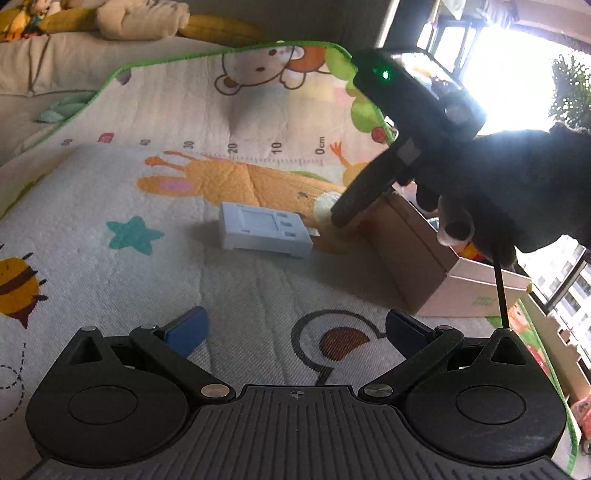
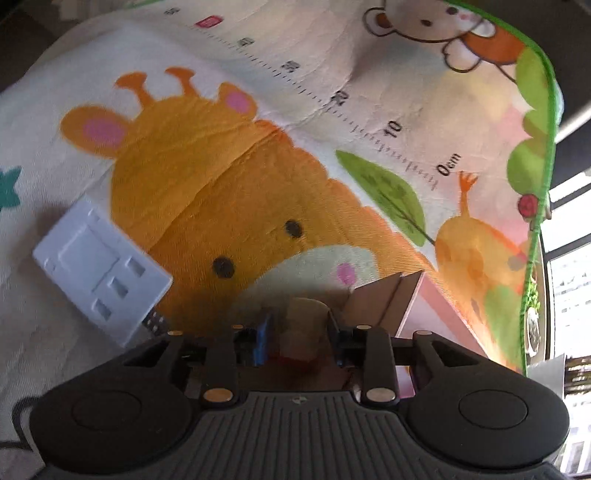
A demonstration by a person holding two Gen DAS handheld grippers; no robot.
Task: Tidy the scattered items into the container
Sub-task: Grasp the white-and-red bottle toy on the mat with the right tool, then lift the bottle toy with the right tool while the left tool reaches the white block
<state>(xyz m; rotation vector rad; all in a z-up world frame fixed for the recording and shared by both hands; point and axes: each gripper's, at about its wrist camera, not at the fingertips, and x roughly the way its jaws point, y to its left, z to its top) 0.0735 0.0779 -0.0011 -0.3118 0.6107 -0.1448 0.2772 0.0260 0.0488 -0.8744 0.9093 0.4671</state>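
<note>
A flat white plastic panel [image 1: 264,234] lies on the cartoon play mat [image 1: 147,184]; it also shows in the right wrist view [image 2: 101,271]. A cardboard box [image 1: 413,251] stands to its right, one flap seen in the right wrist view [image 2: 384,302]. My left gripper [image 1: 295,330] is open and empty, low over the mat, short of the panel. My right gripper [image 2: 297,334] is held by a gloved hand over the box and is partly closed on a clear, roundish item [image 2: 303,325] with red below; what it is I cannot tell.
Plush toys [image 1: 110,18] lie on the bedding beyond the mat's green edge [image 1: 221,51]. A bright window [image 1: 517,74] is at the right. Colourful items show inside the box [image 1: 476,254].
</note>
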